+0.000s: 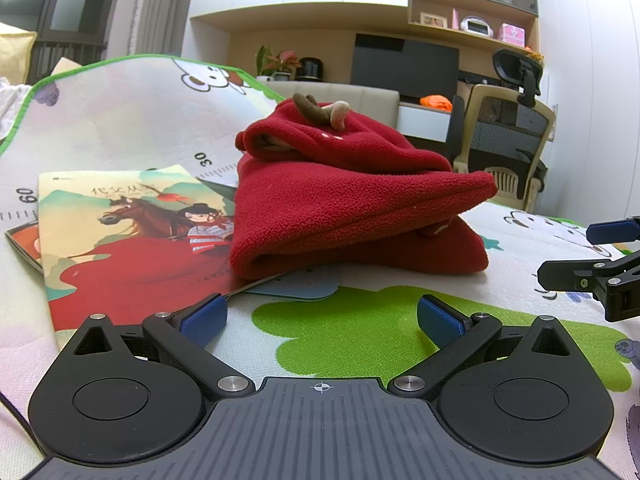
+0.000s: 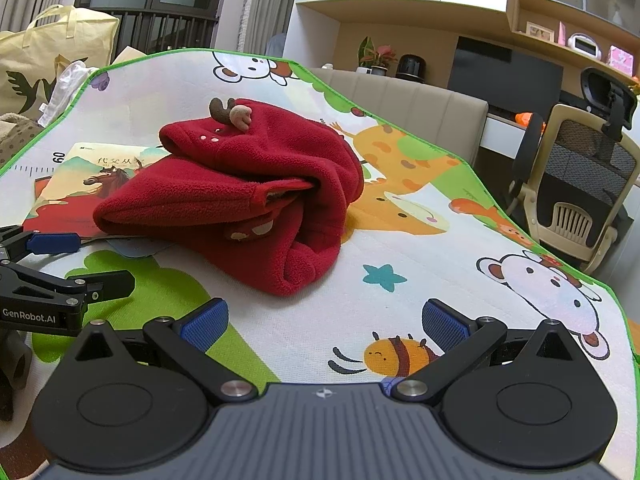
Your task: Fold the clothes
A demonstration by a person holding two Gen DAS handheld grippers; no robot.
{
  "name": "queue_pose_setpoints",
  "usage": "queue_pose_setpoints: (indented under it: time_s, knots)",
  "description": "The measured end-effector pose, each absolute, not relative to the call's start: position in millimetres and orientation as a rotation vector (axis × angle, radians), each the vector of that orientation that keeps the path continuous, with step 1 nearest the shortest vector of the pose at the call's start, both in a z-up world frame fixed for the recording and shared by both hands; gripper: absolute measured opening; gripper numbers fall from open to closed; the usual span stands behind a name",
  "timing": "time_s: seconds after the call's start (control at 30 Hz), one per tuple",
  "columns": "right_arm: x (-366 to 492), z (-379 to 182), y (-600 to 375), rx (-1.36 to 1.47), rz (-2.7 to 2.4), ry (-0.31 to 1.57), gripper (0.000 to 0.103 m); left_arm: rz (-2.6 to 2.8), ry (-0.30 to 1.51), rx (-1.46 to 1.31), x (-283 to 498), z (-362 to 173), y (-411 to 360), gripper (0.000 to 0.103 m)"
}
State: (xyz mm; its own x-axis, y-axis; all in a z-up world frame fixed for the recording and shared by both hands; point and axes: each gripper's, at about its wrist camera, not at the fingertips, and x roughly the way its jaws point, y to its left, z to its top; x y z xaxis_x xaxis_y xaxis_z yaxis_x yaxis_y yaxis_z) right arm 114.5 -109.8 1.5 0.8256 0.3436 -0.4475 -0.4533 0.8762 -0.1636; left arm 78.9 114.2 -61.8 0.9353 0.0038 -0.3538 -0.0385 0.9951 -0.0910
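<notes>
Both my jaws are spread, holding nothing. The red fleece garment (image 1: 352, 208) sits bundled at twelve o'clock, overlapping the picture book (image 1: 120, 232); grabbing low could snag the book and drag it.

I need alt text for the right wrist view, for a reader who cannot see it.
A folded red fleece garment lies on a cartoon-animal play mat, partly over a picture book. The right gripper is open and empty in front of it, and the left gripper enters from the left edge.
</notes>
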Motion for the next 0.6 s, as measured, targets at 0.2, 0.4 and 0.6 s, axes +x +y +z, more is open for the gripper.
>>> queue_pose_setpoints:
  time_s: [0.2,0.4,0.6]
  knots:
    - [115.0,1.2,-108.8,-0.270,0.429,0.425,0.103,0.021,0.362,-0.099,78.9,-61.9,114.3,0.103]
    - [115.1,1.3,-108.7,-0.272,0.429,0.426,0.103,0.015,0.373,-0.109,80.2,-62.2,115.7,0.103]
    - [115.0,1.4,-108.0,-0.274,0.428,0.427,0.103,0.016,0.382,-0.102,81.0,-62.4,115.0,0.103]
